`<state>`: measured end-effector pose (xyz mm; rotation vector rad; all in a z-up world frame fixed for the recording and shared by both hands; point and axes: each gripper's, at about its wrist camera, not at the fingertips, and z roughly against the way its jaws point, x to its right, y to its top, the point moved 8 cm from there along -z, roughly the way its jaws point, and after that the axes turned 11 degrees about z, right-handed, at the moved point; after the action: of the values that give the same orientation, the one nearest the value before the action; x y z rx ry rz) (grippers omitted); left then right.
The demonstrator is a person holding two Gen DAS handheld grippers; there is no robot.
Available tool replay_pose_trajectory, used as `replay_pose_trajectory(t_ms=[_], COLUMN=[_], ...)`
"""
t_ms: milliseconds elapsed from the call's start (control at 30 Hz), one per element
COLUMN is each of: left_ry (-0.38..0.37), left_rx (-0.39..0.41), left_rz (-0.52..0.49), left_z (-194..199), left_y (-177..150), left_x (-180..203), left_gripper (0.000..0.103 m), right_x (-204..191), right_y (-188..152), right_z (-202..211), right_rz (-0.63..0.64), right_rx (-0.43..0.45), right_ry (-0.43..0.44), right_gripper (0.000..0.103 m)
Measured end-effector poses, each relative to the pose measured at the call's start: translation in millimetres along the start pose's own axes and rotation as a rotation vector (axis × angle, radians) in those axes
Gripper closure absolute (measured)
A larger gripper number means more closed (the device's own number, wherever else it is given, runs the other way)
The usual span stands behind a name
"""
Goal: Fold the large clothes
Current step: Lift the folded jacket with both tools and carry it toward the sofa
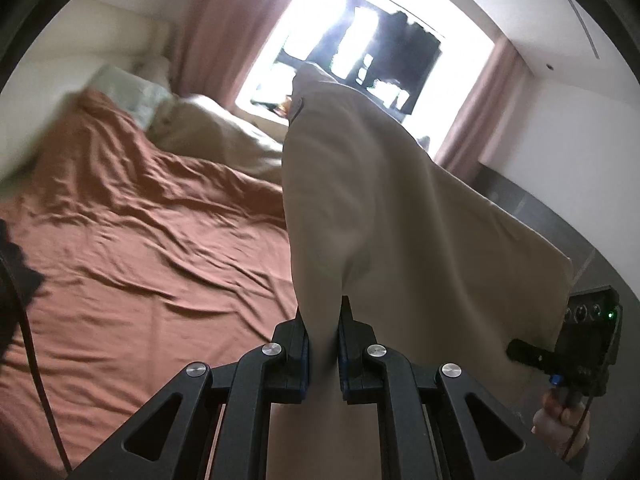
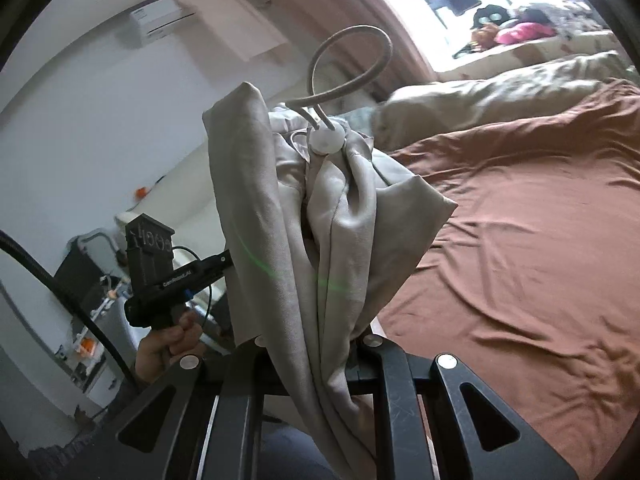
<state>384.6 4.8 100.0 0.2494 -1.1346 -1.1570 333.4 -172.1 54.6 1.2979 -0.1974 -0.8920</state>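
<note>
Left hand-held gripper [image 1: 323, 344] clamped on beige garment [image 1: 360, 200]; right hand-held gripper [image 2: 316, 360] likewise, above brown bedsheet [image 1: 140, 260]

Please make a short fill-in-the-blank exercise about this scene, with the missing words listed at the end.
1. Both tools are shut on the same ____ garment.
2. The bed under it is covered with a ____ sheet.
3. In the right wrist view, a looped cord passes through a round white ____ on the garment.
4. The left tool grips the fabric while the right tool holds a ____ part of it.

Missing words: beige; brown; toggle; bunched
</note>
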Motion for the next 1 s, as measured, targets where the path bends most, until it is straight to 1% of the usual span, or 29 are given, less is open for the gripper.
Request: replay_pose_trajectory(t_ms=[100,167,267,333,400,500,633,767,800,867,1000], left_ry=[0.039,0.071,0.123,0.163,0.224,0.311,0.418,0.517,0.541,0.607,0.731], left_rx=[0.044,0.071,0.109,0.132,0.151,0.151,0.158,0.181,0.180,0.171,0.142], left_rz=[0.021,0.028,0.034,0.039,0.041,0.013,-0.038,-0.015,-0.011,-0.011,-0.005], left_z=[27,46,76,93,110,136,168,193,197,206,221], left_y=[21,35,54,67,80,98,129,161,166,179,195], left_x=[-32,-56,-91,-115,-140,-169,-201,-242,-250,-271,-302], left_gripper=[0.092,0.092,0.092,0.092,0.092,0.092,0.092,0.092,0.092,0.092,0.092], right_x=[-22,-23,-40,-57,-69,-93,-126,-143,-148,-157,-174], right_y=[6,15,26,31,37,43,48,55,52,50,44], right_z=[-40,-72,-120,-154,-182,-228,-279,-334,-345,-376,-432], right_rz=[0.018,0.026,0.038,0.043,0.044,0.047,0.056,0.031,0.026,0.006,-0.052], right_rx=[-0.018,-0.027,-0.042,-0.055,-0.065,-0.080,-0.094,-0.107,-0.112,-0.124,-0.154], right_ry=[0.049,0.076,0.127,0.163,0.196,0.254,0.324,0.384,0.398,0.437,0.522], right_gripper=[0.094,0.094,0.094,0.094,0.094,0.094,0.094,0.094,0.094,0.094,0.093])
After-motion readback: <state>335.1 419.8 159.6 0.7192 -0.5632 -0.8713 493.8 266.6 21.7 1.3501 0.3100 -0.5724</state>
